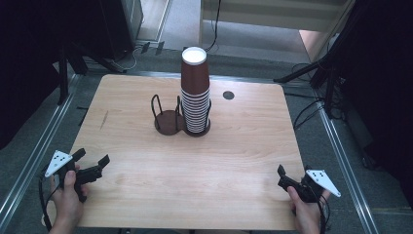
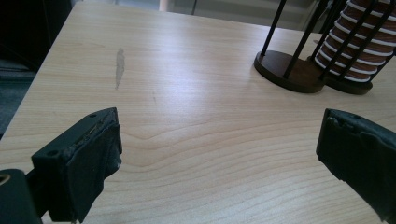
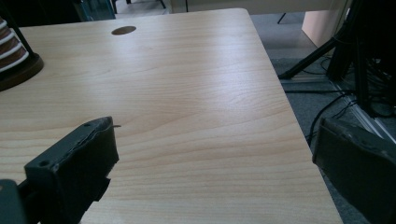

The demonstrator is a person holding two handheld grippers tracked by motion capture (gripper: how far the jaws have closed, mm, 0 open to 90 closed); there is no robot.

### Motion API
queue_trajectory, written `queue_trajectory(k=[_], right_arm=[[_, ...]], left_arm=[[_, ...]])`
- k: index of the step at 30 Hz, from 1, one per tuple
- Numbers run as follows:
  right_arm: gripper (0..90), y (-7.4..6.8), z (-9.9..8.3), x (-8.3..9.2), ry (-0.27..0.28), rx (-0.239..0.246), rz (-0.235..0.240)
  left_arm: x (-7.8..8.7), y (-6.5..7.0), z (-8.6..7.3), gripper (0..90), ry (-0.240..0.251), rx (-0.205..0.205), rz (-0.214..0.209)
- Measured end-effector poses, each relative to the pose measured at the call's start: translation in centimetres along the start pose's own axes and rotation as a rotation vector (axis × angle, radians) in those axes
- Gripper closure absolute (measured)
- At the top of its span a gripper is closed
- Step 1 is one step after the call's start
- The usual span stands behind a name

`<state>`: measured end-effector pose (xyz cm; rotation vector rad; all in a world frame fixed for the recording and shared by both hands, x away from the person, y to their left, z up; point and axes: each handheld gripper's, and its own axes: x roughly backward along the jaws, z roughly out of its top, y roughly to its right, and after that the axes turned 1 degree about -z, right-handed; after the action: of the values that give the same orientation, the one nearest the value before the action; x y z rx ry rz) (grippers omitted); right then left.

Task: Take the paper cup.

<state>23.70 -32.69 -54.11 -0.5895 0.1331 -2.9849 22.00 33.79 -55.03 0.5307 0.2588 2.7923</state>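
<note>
While both grippers wait at the near table (image 1: 146, 195) edge, left gripper (image 1: 92, 159) and right gripper (image 1: 292, 174) gape empty, well apart from the cups (image 1: 195, 92). Stacked upside down in the rack (image 1: 181, 119) mid-table, they likely want one gripper lifting the top cup straight up while the other steadies the stack.

The cups (image 1: 195, 92) are brown with white rims. The holder (image 1: 168, 122) is dark brown. The surface (image 1: 195, 175) is light wood.

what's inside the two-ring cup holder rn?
In the cup holder, the right ring holds a tall stack of brown paper cups, upside down. The left ring is empty, its dark base bare. The stack covers the right base, and whatever is inside the cups is hidden.
</note>
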Motion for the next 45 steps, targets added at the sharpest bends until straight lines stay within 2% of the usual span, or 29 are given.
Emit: queue_trajectory(k=[2, 7, 8, 11, 12, 13, 16, 17, 18, 19, 24, 28, 37, 39, 45], right_arm=[[0.0, -0.1, 0.1, 0.0, 0.002, -0.001, -0.001], [0.1, -0.9, 0.9, -0.2, 0.016, -0.015, 0.013], [0.1, -1.5, 1.3, -0.2, 0.021, -0.003, 0.031], [0.1, -2.1, 1.5, -0.1, 0.035, 0.017, 0.05], [0.1, -2.7, 1.9, 0.1, 0.049, 0.02, 0.088], [0.1, -3.0, 2.1, 0.2, 0.052, 0.024, 0.102], [0.1, -3.6, 2.4, 0.3, 0.055, 0.043, 0.112], [0.1, -4.5, 2.8, 0.3, 0.052, 0.058, 0.119], [0.1, -4.5, 2.8, 0.3, 0.052, 0.058, 0.119], [0.1, -5.3, 3.2, 0.3, 0.052, 0.075, 0.119], [0.1, -6.9, 4.2, 0.1, 0.056, 0.093, 0.137], [1.3, -7.8, 5.0, -0.2, 0.054, 0.116, 0.13], [2.0, -9.3, 6.1, -0.7, 0.067, 0.112, 0.159], [1.0, -9.7, 6.5, -1.0, 0.065, 0.111, 0.188], [1.0, -10.4, 7.0, -1.4, 0.061, 0.108, 0.196]], left_arm=[[-0.1, 0.0, 0.0, 0.9, 0.001, 0.006, -0.004], [-0.2, 0.3, -0.1, 1.0, -0.005, -0.011, 0.0], [-0.3, 0.3, -0.1, 1.0, -0.006, -0.011, 0.002], [-0.3, 0.2, -0.1, 1.0, -0.005, -0.009, 0.004], [-0.2, 0.2, -0.1, 1.0, -0.003, -0.003, 0.001], [-0.2, 0.2, -0.1, 1.0, -0.002, 0.001, 0.002], [-0.3, 0.1, -0.1, 1.0, -0.006, 0.004, 0.003], [-0.3, 0.1, -0.1, 1.0, -0.006, 0.003, 0.002], [-0.3, 0.2, -0.1, 1.0, -0.007, 0.002, 0.001], [-0.3, 0.2, -0.1, 1.0, -0.01, -0.002, 0.0], [-0.4, 0.1, 0.0, 1.0, -0.017, 0.006, 0.004], [-0.4, 0.1, 0.0, 1.0, -0.018, 0.006, 0.009], [-0.5, 0.2, 0.0, 1.0, -0.023, 0.0, 0.012], [-0.5, 0.3, 0.0, 1.0, -0.022, -0.006, 0.013], [-0.5, 0.3, 0.0, 1.0, -0.023, -0.005, 0.013]])
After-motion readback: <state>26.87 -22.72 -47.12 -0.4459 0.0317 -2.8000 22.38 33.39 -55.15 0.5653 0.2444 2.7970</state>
